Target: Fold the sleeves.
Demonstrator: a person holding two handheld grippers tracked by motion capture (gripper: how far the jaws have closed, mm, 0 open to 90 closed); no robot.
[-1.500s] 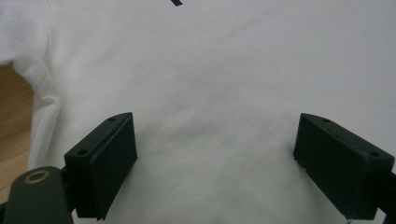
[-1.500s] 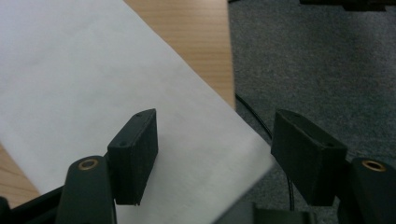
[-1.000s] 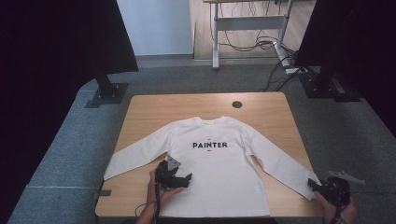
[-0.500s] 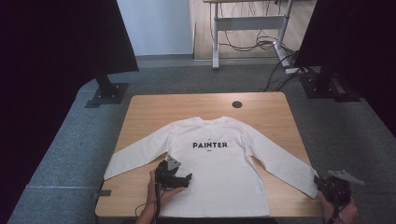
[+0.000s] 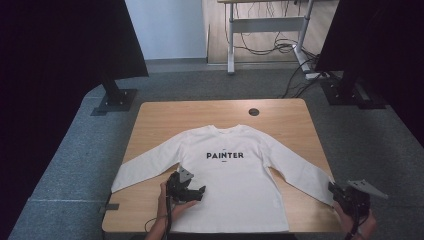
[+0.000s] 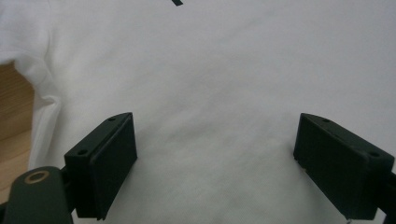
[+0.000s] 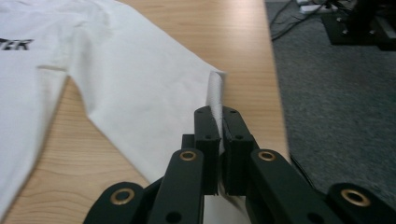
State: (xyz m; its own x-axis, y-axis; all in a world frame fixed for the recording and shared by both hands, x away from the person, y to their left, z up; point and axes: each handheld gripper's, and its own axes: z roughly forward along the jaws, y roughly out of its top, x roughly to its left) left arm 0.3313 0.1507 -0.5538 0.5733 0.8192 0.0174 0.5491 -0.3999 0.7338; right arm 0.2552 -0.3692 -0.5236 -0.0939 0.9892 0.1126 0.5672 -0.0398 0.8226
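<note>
A white long-sleeved shirt (image 5: 235,175) printed "PAINTER" lies flat, front up, on the wooden table (image 5: 290,120), sleeves spread out to both sides. My left gripper (image 5: 199,192) rests over the shirt's lower left body. Its jaws stand wide open on either side of plain white cloth (image 6: 215,140), with nothing pinched. At the table's right front corner, my right gripper (image 5: 334,191) is shut on the cuff of the shirt's right sleeve (image 7: 140,88). The cuff edge (image 7: 215,88) stands up in a thin fold between the closed pads of the right gripper (image 7: 220,116).
A round cable hole (image 5: 254,111) sits near the table's far edge. Grey carpet (image 5: 380,145) surrounds the table, with black stand bases (image 5: 116,100) at the far left and far right. A desk frame with cables (image 5: 270,30) stands behind.
My right gripper has shifted slightly up and inward at the table's right front corner, with the sleeve end in it. The left gripper has stayed put.
</note>
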